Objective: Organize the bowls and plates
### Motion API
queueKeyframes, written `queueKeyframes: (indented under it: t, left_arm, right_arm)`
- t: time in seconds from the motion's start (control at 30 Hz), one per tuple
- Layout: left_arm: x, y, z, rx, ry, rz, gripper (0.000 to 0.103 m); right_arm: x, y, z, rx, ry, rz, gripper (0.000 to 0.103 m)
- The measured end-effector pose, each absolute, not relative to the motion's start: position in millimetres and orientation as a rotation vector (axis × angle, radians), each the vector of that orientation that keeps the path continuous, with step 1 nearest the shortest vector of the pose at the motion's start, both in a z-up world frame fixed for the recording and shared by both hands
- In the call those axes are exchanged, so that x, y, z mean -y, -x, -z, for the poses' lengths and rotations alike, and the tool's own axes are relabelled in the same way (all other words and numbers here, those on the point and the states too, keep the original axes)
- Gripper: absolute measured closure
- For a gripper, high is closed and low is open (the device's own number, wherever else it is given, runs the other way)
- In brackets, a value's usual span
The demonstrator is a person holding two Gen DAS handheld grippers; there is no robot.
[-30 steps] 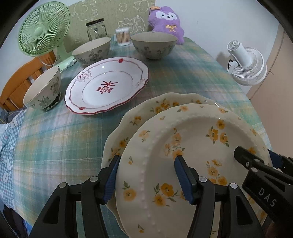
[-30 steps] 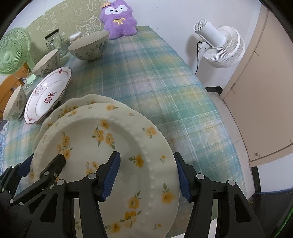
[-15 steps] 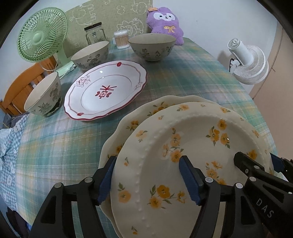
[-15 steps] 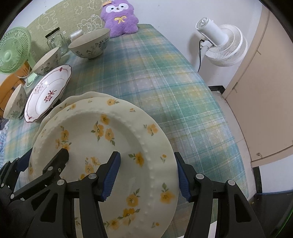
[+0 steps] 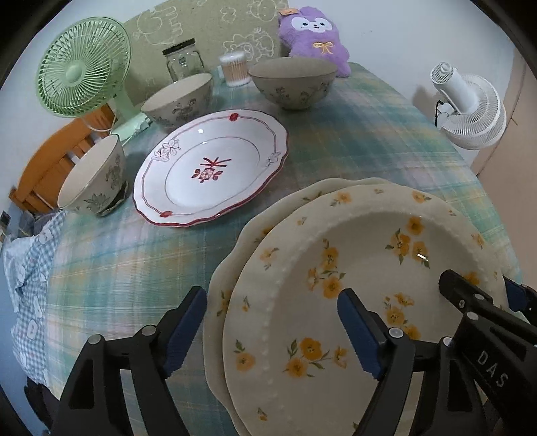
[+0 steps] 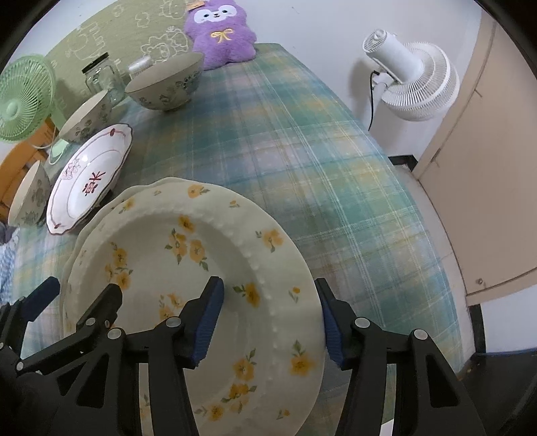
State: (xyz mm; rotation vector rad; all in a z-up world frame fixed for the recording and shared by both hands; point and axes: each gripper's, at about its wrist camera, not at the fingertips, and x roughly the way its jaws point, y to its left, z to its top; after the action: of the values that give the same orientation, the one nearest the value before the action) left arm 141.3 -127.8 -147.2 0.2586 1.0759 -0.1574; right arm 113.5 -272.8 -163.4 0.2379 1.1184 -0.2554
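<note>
Resting on a second floral plate near the bench's front edge, the yellow-flowered plate could slide off-centre if the opening left claw drags its rim while the half-open right claw straddles, unpressed, the opposite rim.

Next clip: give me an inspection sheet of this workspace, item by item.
Surface: table under a green plaid cloth.
Job's things: yellow-flower plate stacked on a scalloped plate; red-rimmed plate; three floral bowls standing apart.
Clutter: glass jar, cotton swab tub, purple plush, green fan.
Grippers: left gripper opening astride the stack's rim; right gripper astride the opposite rim, grip unclear.
Cables: black cord at the white fan.
Surroundings: wooden chair, beige door.
</note>
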Motion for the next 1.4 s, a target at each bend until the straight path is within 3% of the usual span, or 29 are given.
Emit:
queueKeyframes:
  t: [0.3, 0.47, 0.6, 1.1, 1.4]
  left_arm:
    - [111, -146, 141, -1.074, -0.2, 0.137, 0.021]
    - [103, -148, 129, -1.06, -0.165, 0.148, 0.016]
    - [91, -150, 115, -1.039, -0.139, 0.16, 0.012]
    - [31, -165, 44, -0.896, -0.07, 0.084, 0.011]
    - [16, -204, 42, -0.885, -0.018, -0.006, 0.011]
  right_arm:
    - [266, -127, 168, -1.146, -0.224, 0.231, 0.034]
    - [266, -129, 162, -1.164, -0.223, 0.232, 0.033]
    - [257, -127, 135, -1.087, -0.179, 0.245, 0.023]
    - [202, -149, 44, -0.891, -0.144, 0.179, 0.022]
    - [185, -195, 40, -0.874, -0.094, 0.097, 0.022]
